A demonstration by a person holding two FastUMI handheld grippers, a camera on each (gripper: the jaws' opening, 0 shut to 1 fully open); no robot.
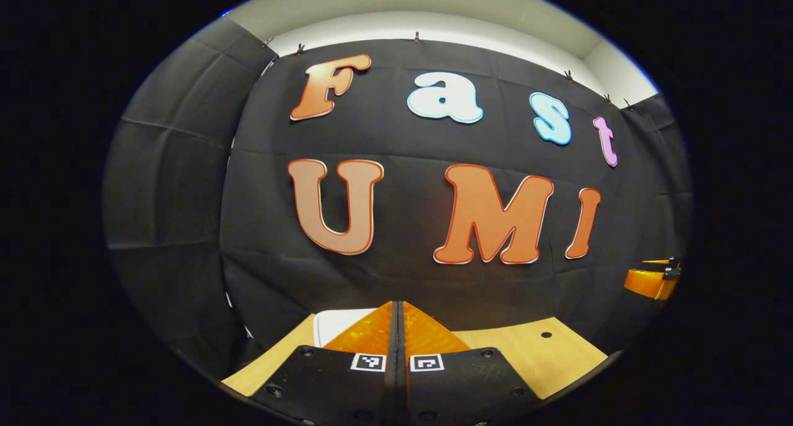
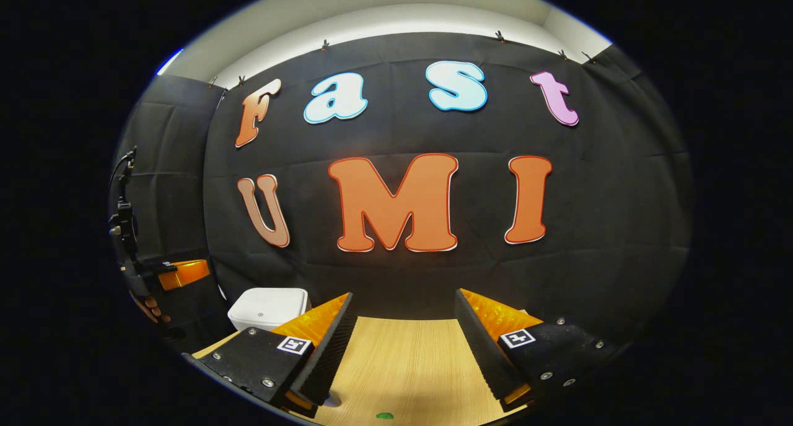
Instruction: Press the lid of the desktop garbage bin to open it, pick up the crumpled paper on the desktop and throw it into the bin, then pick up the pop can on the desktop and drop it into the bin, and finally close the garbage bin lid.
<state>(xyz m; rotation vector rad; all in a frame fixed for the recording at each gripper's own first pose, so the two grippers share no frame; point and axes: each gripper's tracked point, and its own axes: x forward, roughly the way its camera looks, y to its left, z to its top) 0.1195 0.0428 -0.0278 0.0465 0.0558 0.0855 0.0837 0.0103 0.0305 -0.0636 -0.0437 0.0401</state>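
In the right gripper view a white garbage bin [image 2: 268, 308] with its lid down stands at the far left of the wooden desktop [image 2: 403, 364]. My right gripper [image 2: 404, 302] hangs above the desk, to the right of the bin, open with nothing between its fingers. In the left gripper view my left gripper [image 1: 398, 314] is shut with its fingers pressed together and nothing between them; a corner of the white bin [image 1: 337, 325] peeks out just behind and left of its fingers. The other gripper [image 1: 653, 280] shows at the far right edge there.
The black cloth wall rises right behind the desk in both views. A small dark hole [image 1: 546, 335] marks the desktop to the right of my left gripper. The left gripper [image 2: 176, 273] and a hand [image 2: 148, 308] holding it appear at the left edge of the right gripper view. A small green speck [image 2: 385, 416] lies near the desk's front edge.
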